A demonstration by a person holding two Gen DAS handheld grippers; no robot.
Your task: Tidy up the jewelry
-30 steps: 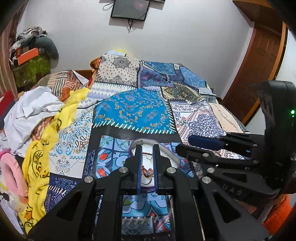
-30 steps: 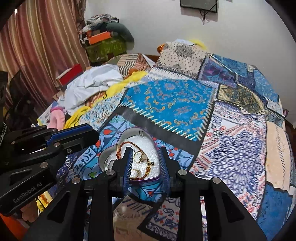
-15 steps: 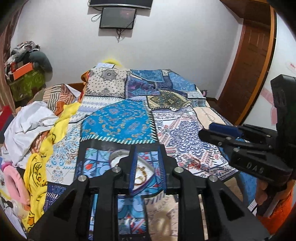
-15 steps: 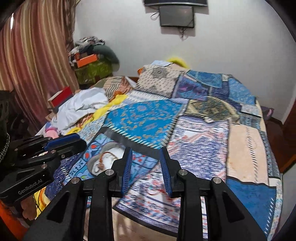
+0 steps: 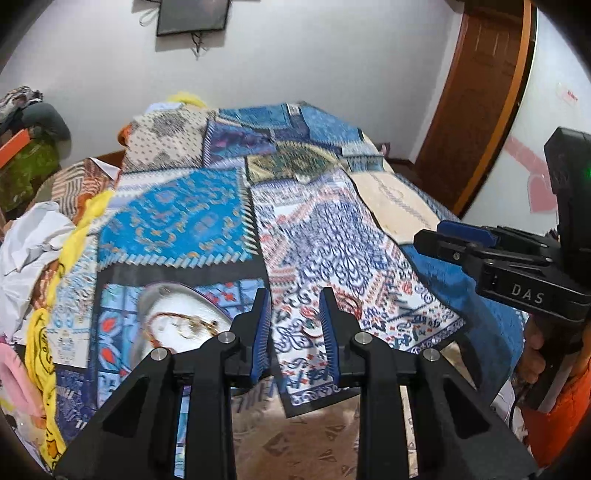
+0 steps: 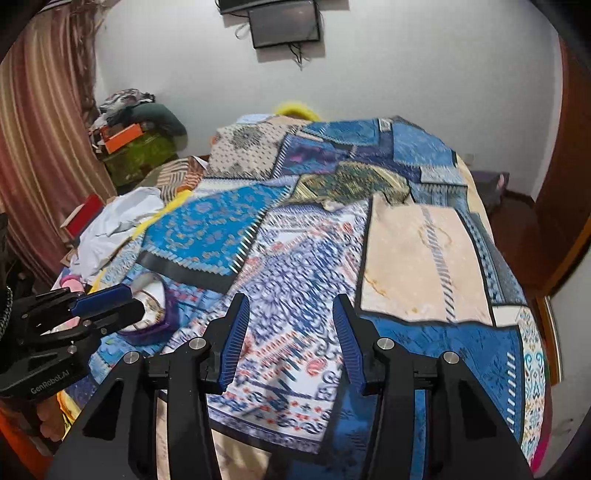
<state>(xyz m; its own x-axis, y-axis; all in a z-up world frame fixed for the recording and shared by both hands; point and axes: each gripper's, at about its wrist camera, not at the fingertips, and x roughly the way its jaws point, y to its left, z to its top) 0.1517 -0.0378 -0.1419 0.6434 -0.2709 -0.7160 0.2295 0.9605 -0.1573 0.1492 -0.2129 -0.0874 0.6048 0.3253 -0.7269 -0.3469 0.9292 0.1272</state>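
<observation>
A heart-shaped dish with a purple rim and white lining lies on the patchwork bedspread. It holds a gold and red chain and small rings. My left gripper hovers just right of the dish over the patterned cloth; its jaws are opening with nothing between them. My right gripper is farther right over blue-and-white cloth, its jaws opening wider, also with nothing between them. From the right wrist, the left gripper partly covers the dish. The right gripper enters the left wrist view from the right.
A heap of clothes, white and yellow, lies along the bed's left side. Boxes and bags are stacked by the striped curtain. A wooden door stands at the right, a screen hangs on the wall.
Both grippers have moved right, away from the dish, which now lies to their left. The left jaws, nearly shut over the dish before, have parted; the right jaws have widened.
</observation>
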